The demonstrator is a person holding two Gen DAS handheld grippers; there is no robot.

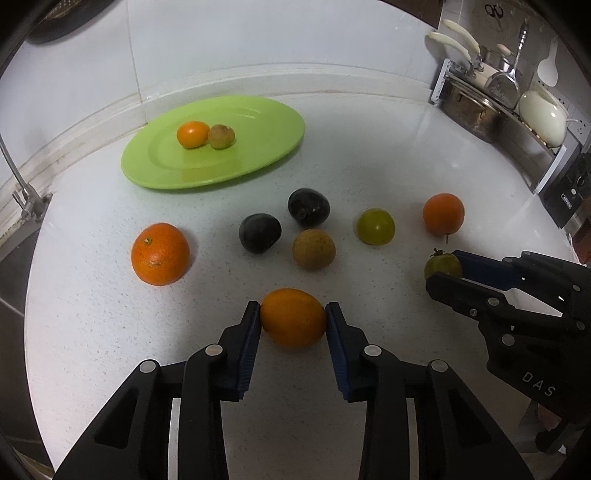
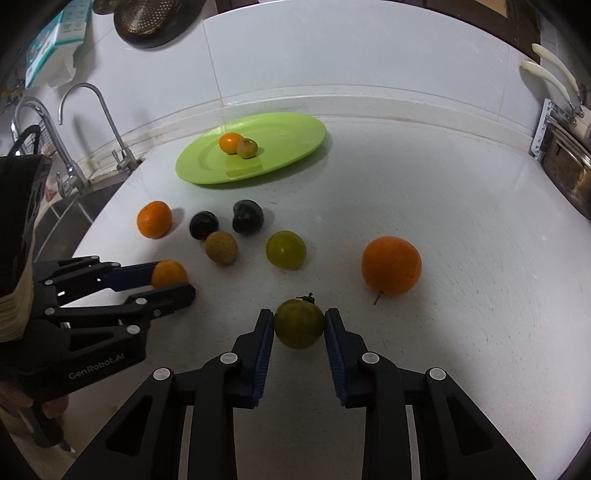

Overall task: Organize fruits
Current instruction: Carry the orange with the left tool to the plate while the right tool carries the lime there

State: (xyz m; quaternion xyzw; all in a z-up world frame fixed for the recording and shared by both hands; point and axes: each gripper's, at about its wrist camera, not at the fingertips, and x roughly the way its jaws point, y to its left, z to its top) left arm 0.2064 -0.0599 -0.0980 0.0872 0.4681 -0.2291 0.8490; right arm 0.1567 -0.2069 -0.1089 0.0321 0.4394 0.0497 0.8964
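My left gripper (image 1: 293, 314) is shut on a small orange fruit (image 1: 293, 318) low over the white counter; the right wrist view shows this gripper (image 2: 173, 280) at the left. My right gripper (image 2: 299, 321) is shut on a green-brown fruit with a stem (image 2: 299, 324); the left wrist view shows it (image 1: 443, 271) at the right. A green plate (image 1: 258, 155) at the back holds a small orange (image 1: 192, 134) and a brownish fruit (image 1: 221, 136). Loose on the counter lie an orange (image 1: 160, 254), two dark plums (image 1: 259, 233) (image 1: 308, 206), a brown fruit (image 1: 314, 249), a green fruit (image 1: 375, 226) and another orange (image 1: 443, 214).
A sink with taps (image 2: 110, 125) lies at the left past the counter edge. A dish rack with pots and utensils (image 1: 498, 96) stands at the back right. A dark appliance (image 1: 569, 192) sits at the right edge. A colander (image 2: 155, 22) hangs on the wall.
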